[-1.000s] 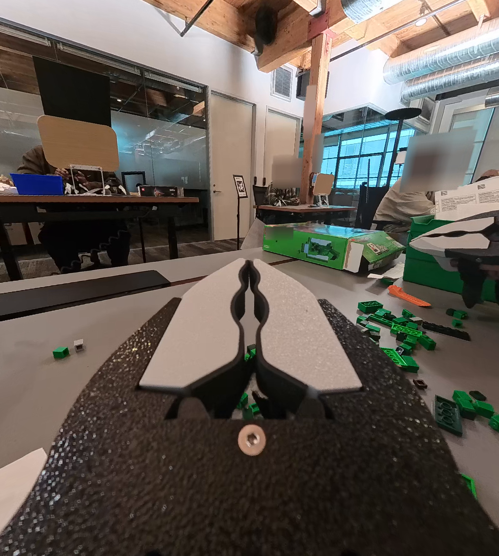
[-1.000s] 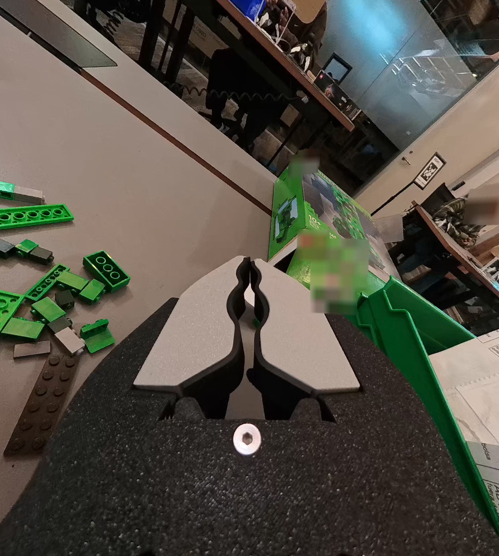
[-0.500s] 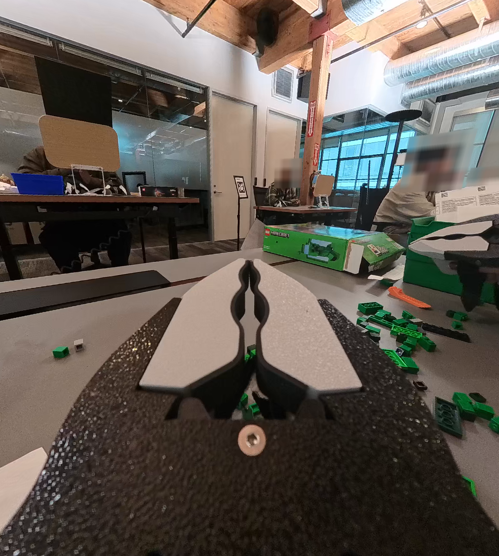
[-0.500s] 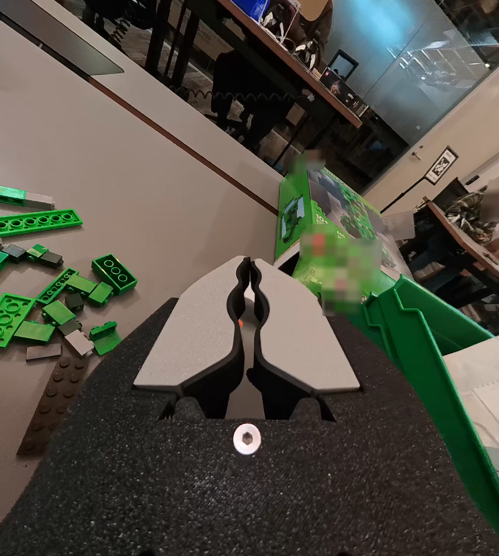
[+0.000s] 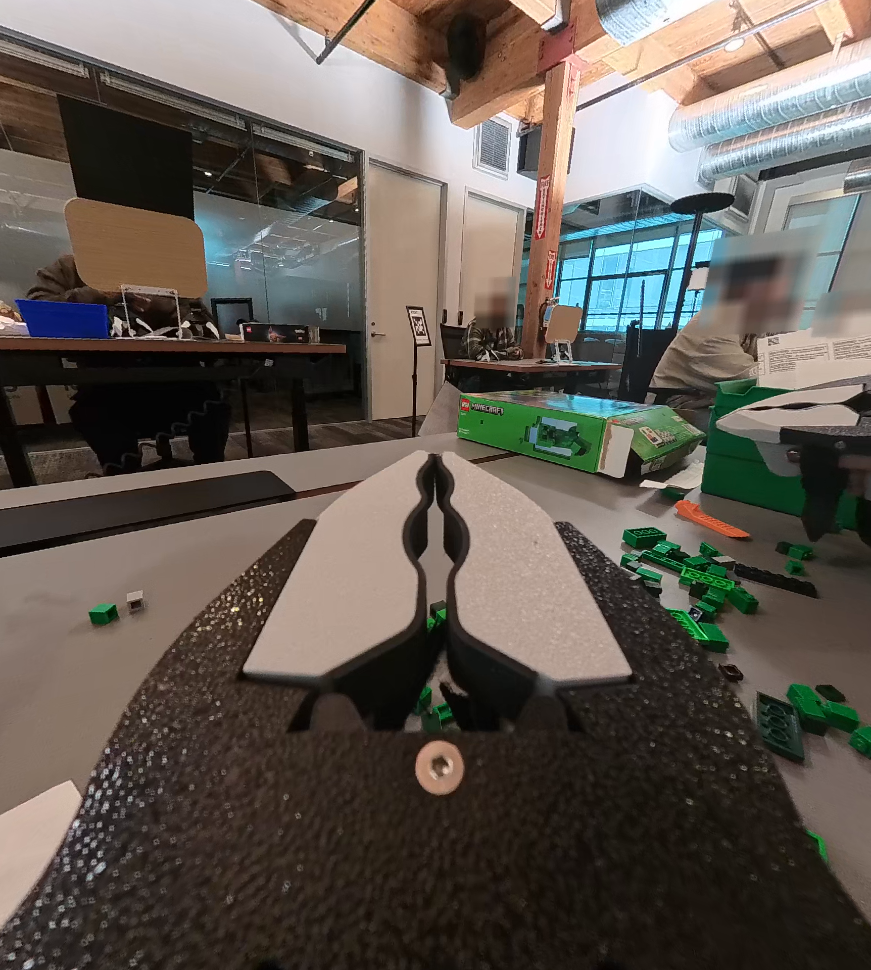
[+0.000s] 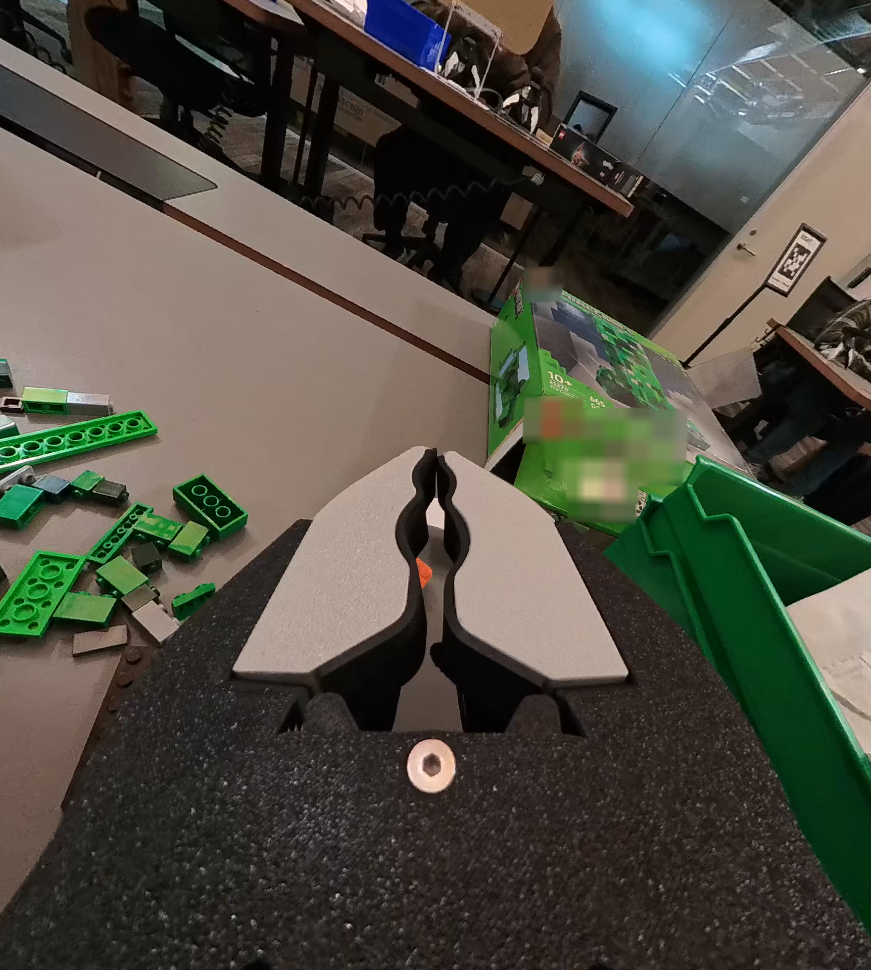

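low over the grey table (image 5: 213,535), the left gripper (image 5: 436,462) has its two fingers pressed together at the tips and nothing held between them; small green bricks (image 5: 436,708) lie on the table under it, seen through the gap behind the tips. to its left two tiny bricks, one green (image 5: 103,613) and one grey (image 5: 134,601), sit just beside each other. to its right a loose scatter of green and dark bricks (image 5: 696,577) spreads across the table, with an orange tool (image 5: 709,522) at its far edge.

farther right, the right gripper (image 6: 436,462) is also closed at the tips with nothing clamped. it hangs above the table near a green bin (image 6: 738,603) that holds white paper (image 6: 869,656). a bit of the orange tool shows through the gap between its fingers. a long green plate (image 6: 68,438) and other bricks (image 6: 108,551) lie to its left. a green printed box (image 5: 570,430) lies on its side at the far end of the table, next to the bin.
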Motion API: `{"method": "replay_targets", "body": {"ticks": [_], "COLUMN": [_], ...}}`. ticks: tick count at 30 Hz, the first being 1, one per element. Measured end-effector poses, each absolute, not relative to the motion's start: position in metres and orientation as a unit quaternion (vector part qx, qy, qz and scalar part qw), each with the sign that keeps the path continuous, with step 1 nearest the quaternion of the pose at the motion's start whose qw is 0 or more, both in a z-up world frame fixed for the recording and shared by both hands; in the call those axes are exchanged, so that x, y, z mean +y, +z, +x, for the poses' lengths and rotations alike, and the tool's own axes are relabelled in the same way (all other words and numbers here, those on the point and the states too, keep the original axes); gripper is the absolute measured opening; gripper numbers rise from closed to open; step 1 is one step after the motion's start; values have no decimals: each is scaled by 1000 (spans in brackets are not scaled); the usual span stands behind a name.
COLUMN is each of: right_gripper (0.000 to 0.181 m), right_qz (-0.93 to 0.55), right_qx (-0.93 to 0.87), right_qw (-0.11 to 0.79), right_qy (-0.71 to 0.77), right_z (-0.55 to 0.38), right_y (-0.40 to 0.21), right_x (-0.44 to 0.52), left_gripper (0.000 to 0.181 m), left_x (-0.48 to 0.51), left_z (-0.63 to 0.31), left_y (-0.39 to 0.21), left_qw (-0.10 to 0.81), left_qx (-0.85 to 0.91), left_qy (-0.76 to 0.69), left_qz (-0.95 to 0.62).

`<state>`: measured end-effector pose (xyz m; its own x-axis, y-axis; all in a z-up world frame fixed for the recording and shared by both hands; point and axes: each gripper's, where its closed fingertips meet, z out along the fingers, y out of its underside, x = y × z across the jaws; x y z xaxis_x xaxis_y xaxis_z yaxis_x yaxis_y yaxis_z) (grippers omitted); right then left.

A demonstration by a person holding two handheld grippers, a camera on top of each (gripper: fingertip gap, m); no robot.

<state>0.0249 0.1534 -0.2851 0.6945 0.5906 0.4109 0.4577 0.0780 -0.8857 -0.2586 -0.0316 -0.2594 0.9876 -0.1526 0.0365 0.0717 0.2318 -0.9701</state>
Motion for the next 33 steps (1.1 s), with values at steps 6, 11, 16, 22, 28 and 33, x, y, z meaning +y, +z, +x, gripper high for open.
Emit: {"method": "replay_targets", "body": {"ticks": [6,11,16,22,28,33], "right_gripper": [0,0,0,0,0,0], "right_qz": [-675,-675,-684,-665,-599,-590], "right_qx": [-387,-371,-312,-355,-457,-398], "right_qw": [626,636,658,657,657,702], "right_qy": [52,43,28,-25,34,21], "right_z": [25,30,57,79,53,66], "right_y": [-284,-279,-267,-260,-255,-235], "right_x": [153,155,164,167,140,146], "left_gripper": [0,0,0,0,0,0], "left_x": [-32,-32,-32,-32,-31,-31], "left_z": [-259,-259,-260,-261,-261,-261], "left_y": [-259,-259,-259,-259,-259,-259], "left_qw": [784,784,785,785,784,784], "left_qx": [32,30,26,24,24,23], "left_qy": [-73,-74,-78,-81,-83,-83], "left_qz": [-616,-615,-614,-614,-615,-614]}}
